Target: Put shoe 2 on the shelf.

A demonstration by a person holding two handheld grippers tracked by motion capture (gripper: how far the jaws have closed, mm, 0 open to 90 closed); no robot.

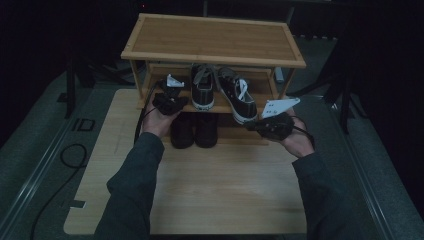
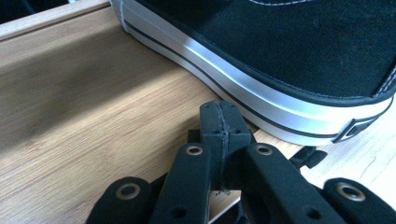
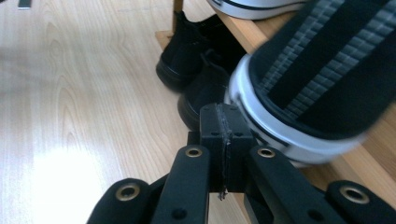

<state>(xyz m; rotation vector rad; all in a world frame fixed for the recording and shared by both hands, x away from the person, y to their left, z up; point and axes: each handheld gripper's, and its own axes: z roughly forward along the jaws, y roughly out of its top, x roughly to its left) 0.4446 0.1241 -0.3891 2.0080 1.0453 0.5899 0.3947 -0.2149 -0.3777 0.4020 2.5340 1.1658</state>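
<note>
We held the left gripper, jaws fully closed and empty, beside the left sneaker on the middle shelf of the wooden shoe rack. We held the right gripper, likewise closed on nothing, at the heel of the right sneaker, which overhung the shelf edge. Black boots stood below. We could read no brand marking.
</note>
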